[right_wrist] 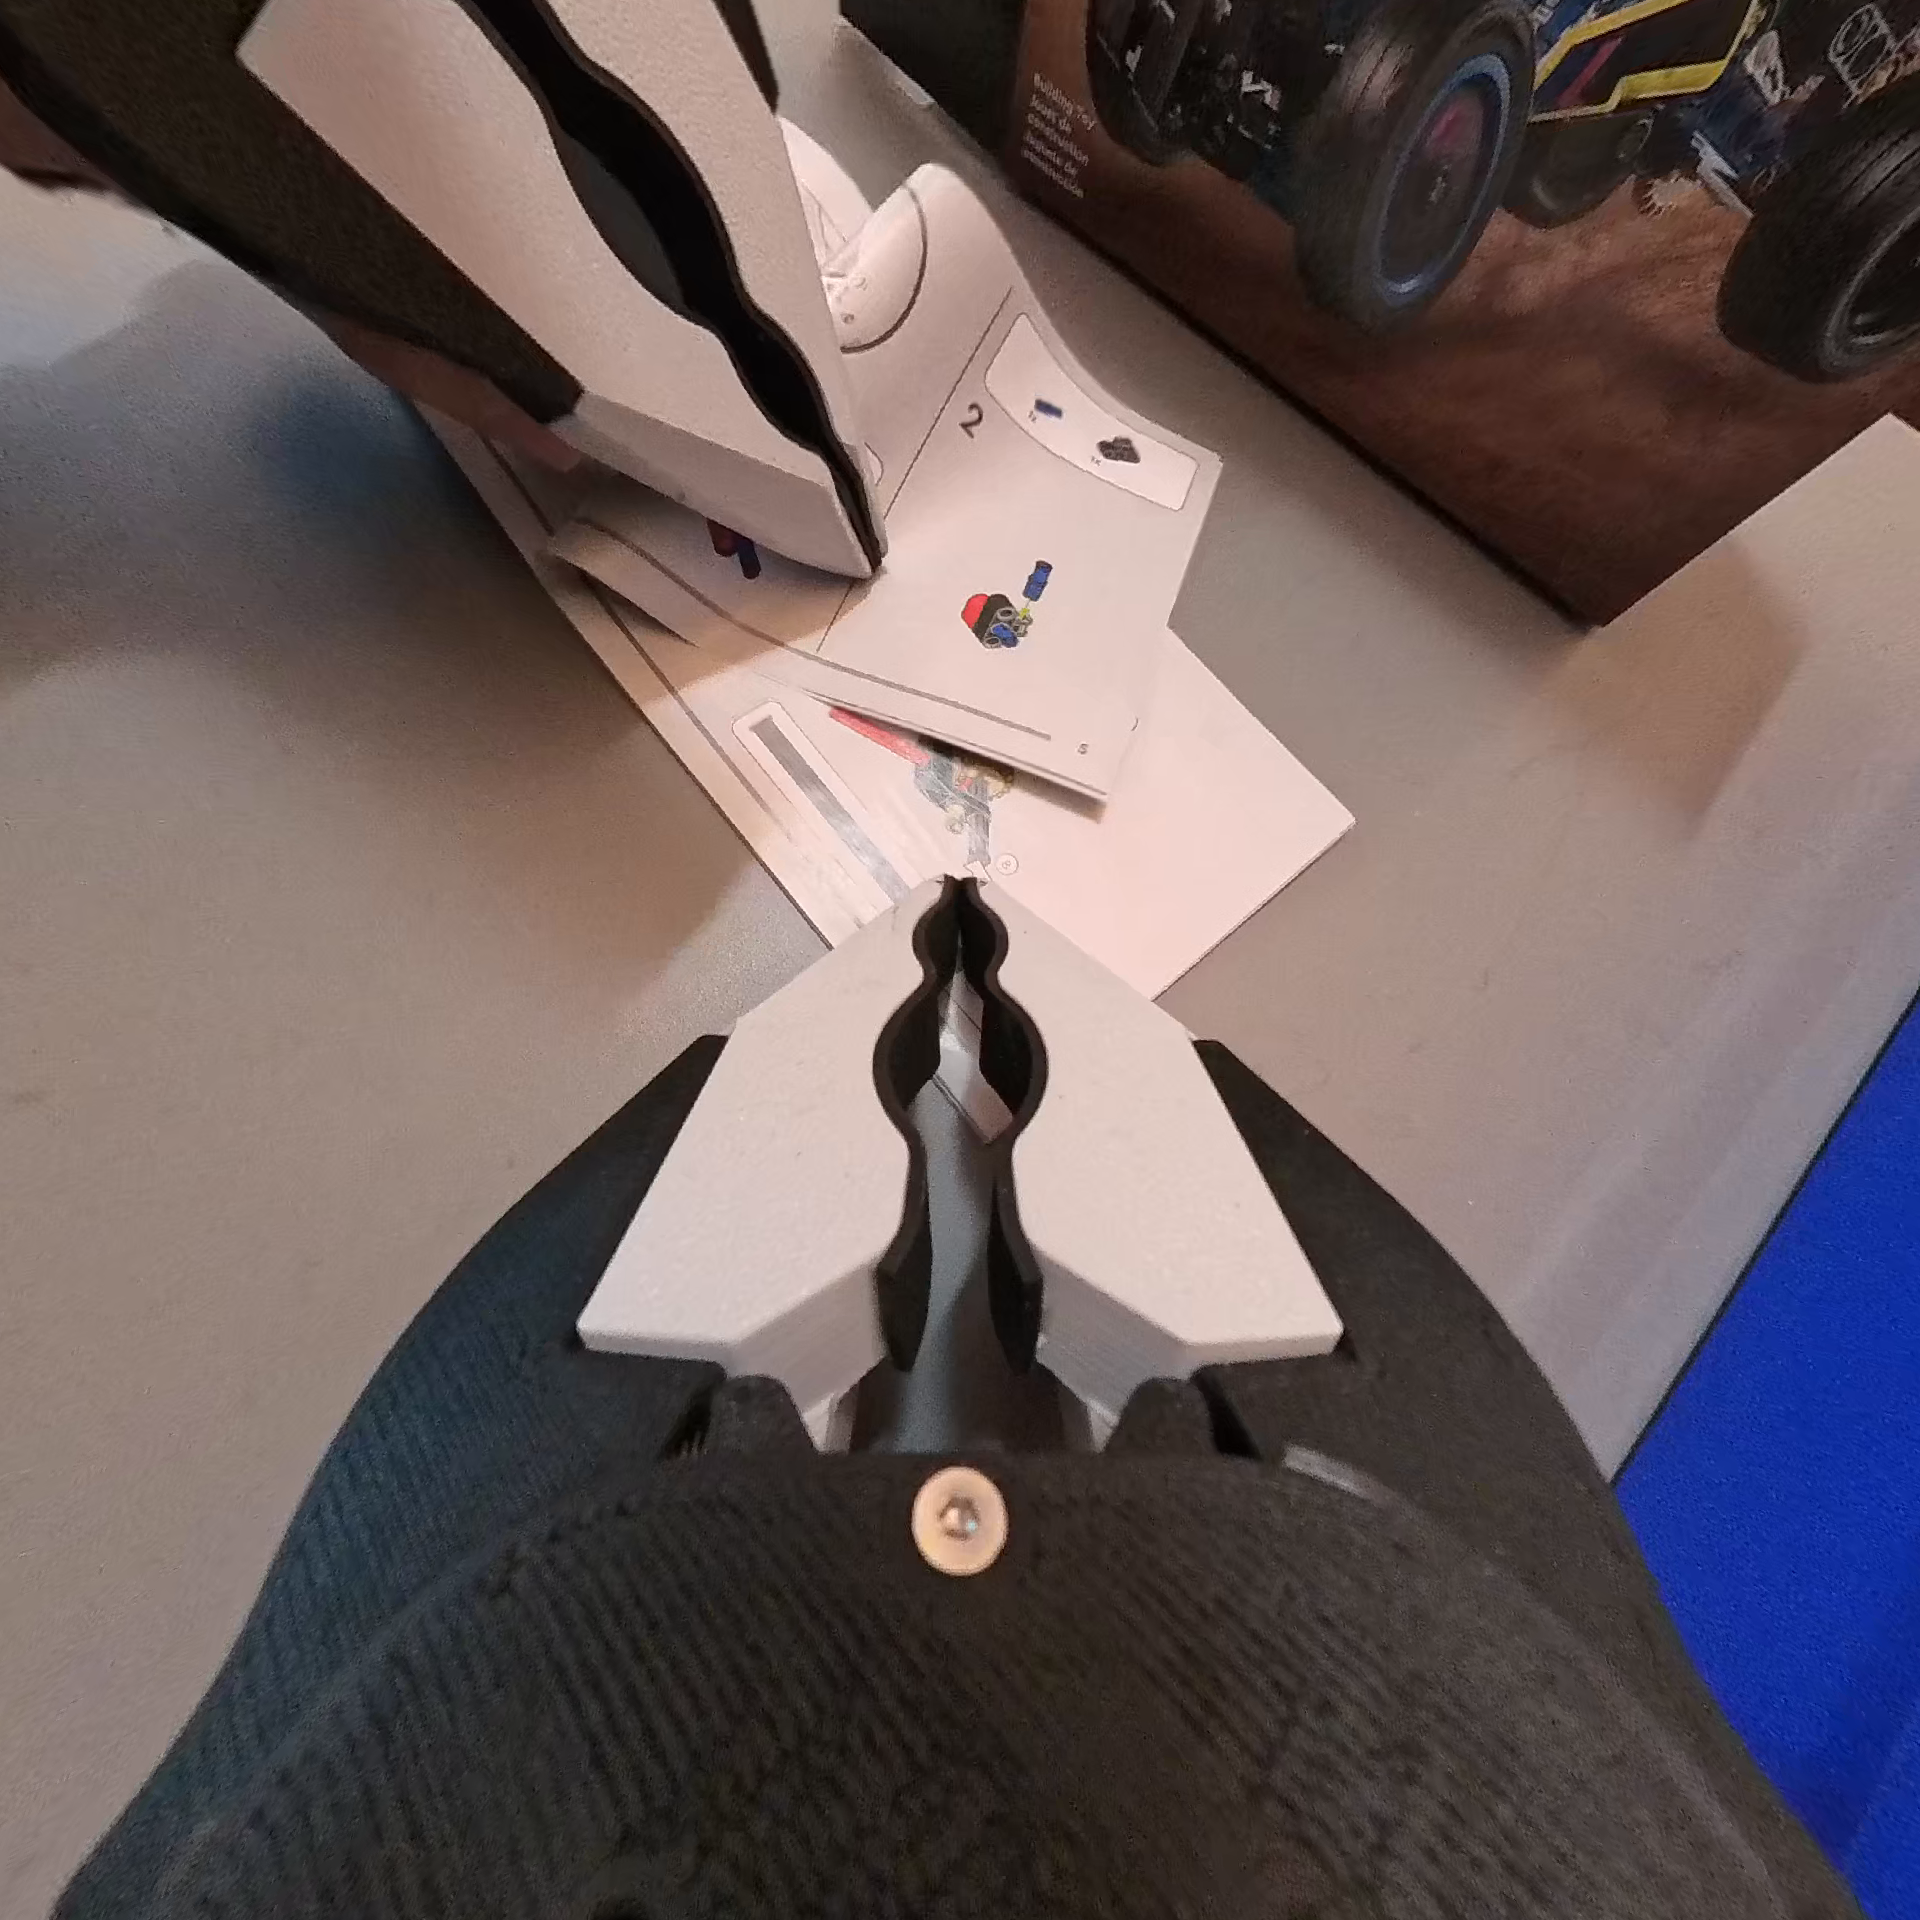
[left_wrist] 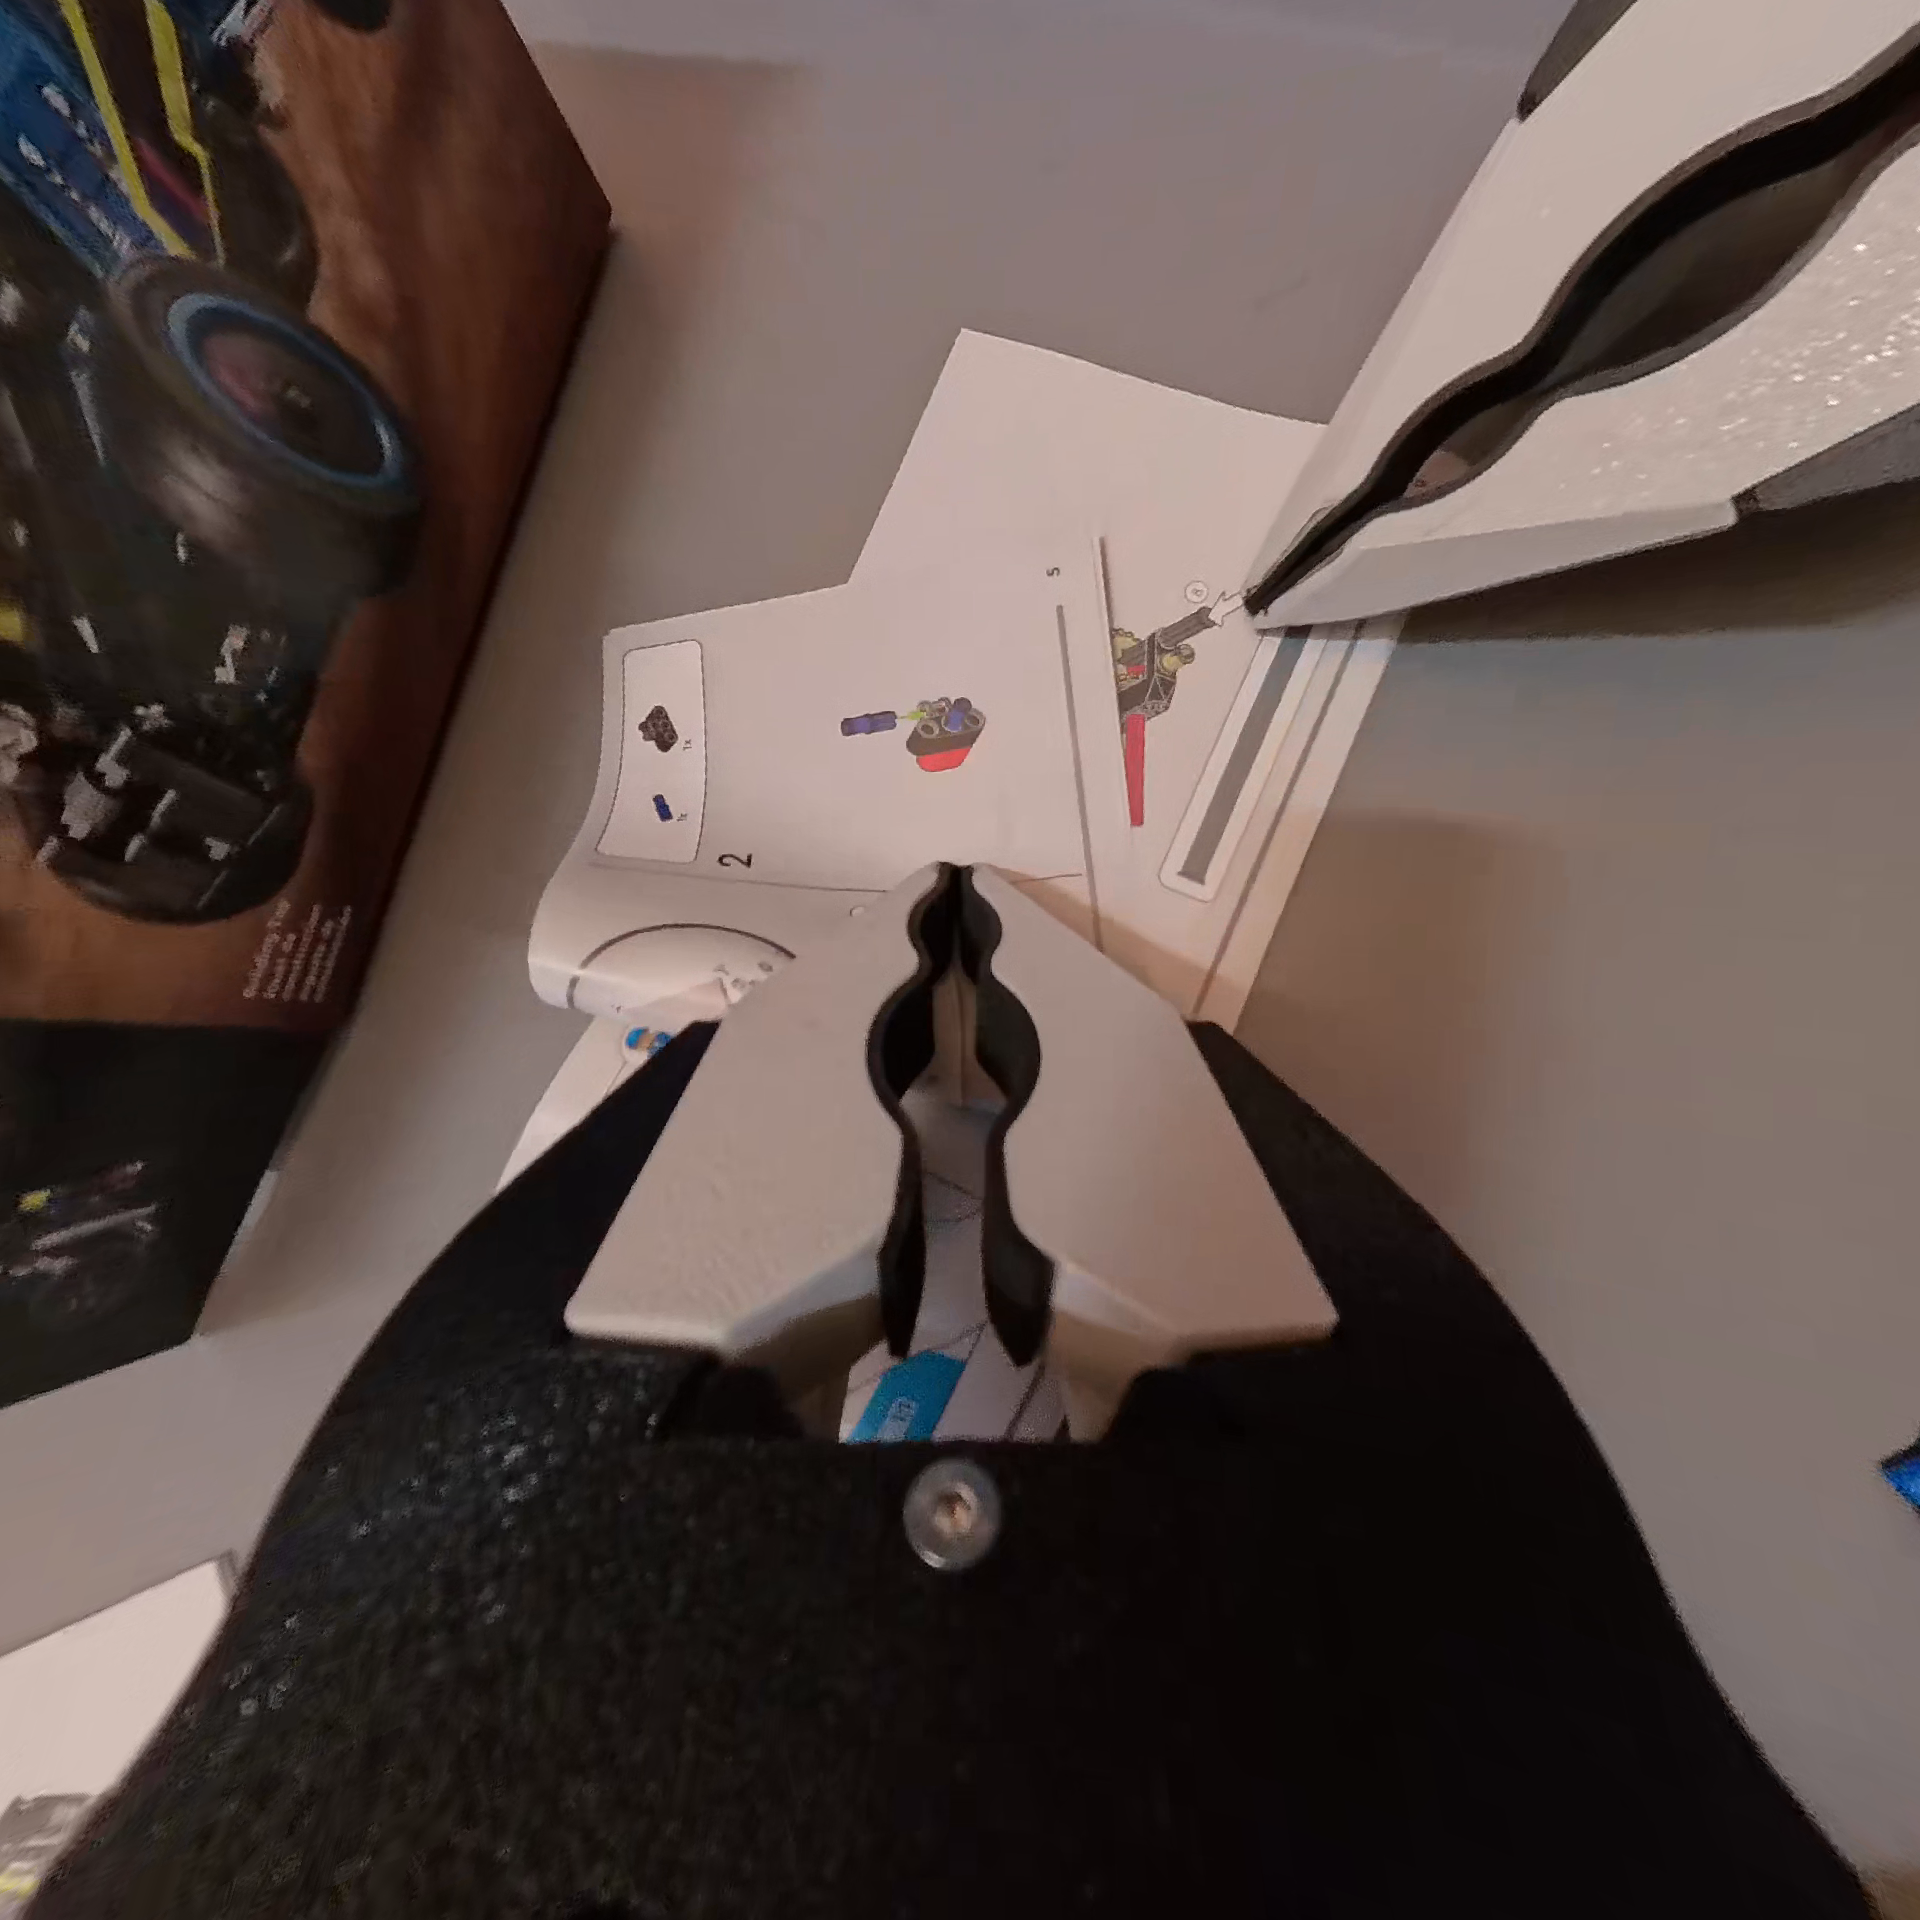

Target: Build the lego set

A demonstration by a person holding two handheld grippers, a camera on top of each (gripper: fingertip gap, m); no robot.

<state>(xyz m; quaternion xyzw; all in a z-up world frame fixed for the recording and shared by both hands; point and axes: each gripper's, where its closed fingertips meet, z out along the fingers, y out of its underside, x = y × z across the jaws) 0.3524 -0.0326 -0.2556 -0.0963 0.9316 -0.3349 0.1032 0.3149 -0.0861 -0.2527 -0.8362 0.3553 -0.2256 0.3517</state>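
Note:
The white instruction booklet [left_wrist: 935,644] lies open on the grey table, and it also shows in the right wrist view [right_wrist: 1195,883]. One page with building-step pictures [right_wrist: 1039,540] is lifted and curled above the pages below. My left gripper [left_wrist: 951,873] is shut, with a thin white sheet edge showing between its jaws. It also shows in the right wrist view [right_wrist: 868,556], at the lifted page's inner edge. My right gripper [right_wrist: 961,883] is shut, its tips touching the lower open page. It also shows in the left wrist view [left_wrist: 1257,603]. No loose bricks are in view.
The large lego box [left_wrist: 260,468] with a blue and yellow car picture lies beside the booklet, and it also shows in the right wrist view [right_wrist: 1507,260]. A blue surface [right_wrist: 1787,1299] borders the table on the right. White paper [left_wrist: 94,1683] lies at the lower left. One gripper's finger ends stand about 7 cm off the other's.

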